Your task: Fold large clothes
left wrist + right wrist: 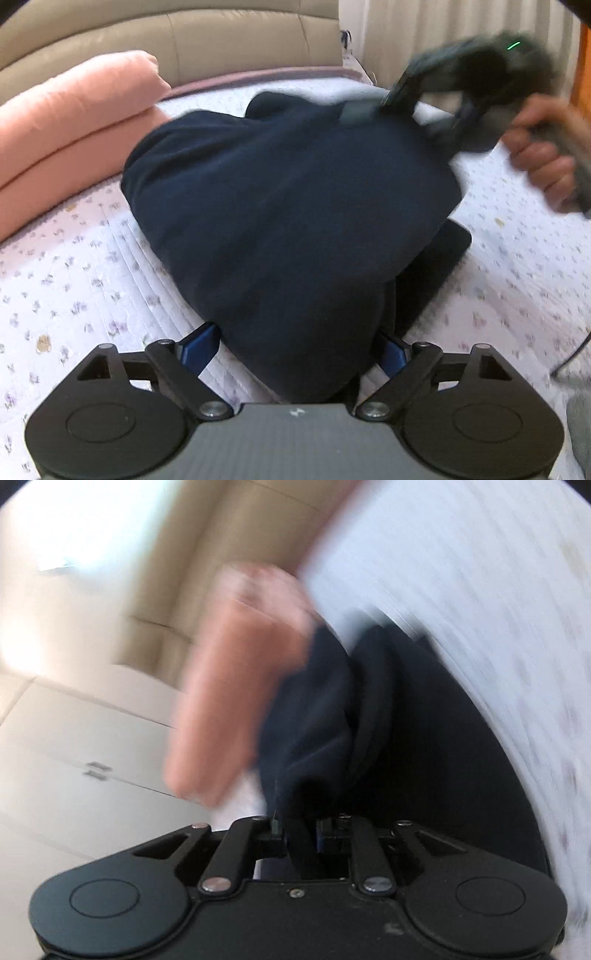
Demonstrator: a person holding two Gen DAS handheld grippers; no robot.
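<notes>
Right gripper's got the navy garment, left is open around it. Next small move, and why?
Probably carry the right gripper across to lay its pinched fold over the navy garment. Its jaws are shut on the cloth, while the left gripper stands open, pads apart from the fabric, so nothing holds it back.

The dark navy fabric garment (288, 206) lies on the floral quilted bedspread (85, 280) before me. The folded pink blanket (74, 125) sits left of it, the beige padded headboard (207, 40) behind.

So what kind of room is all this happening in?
Most likely a bedroom. The dark garment lies on a quilted floral bedspread, with a padded beige headboard behind it and a folded pink blanket beside it.
</notes>
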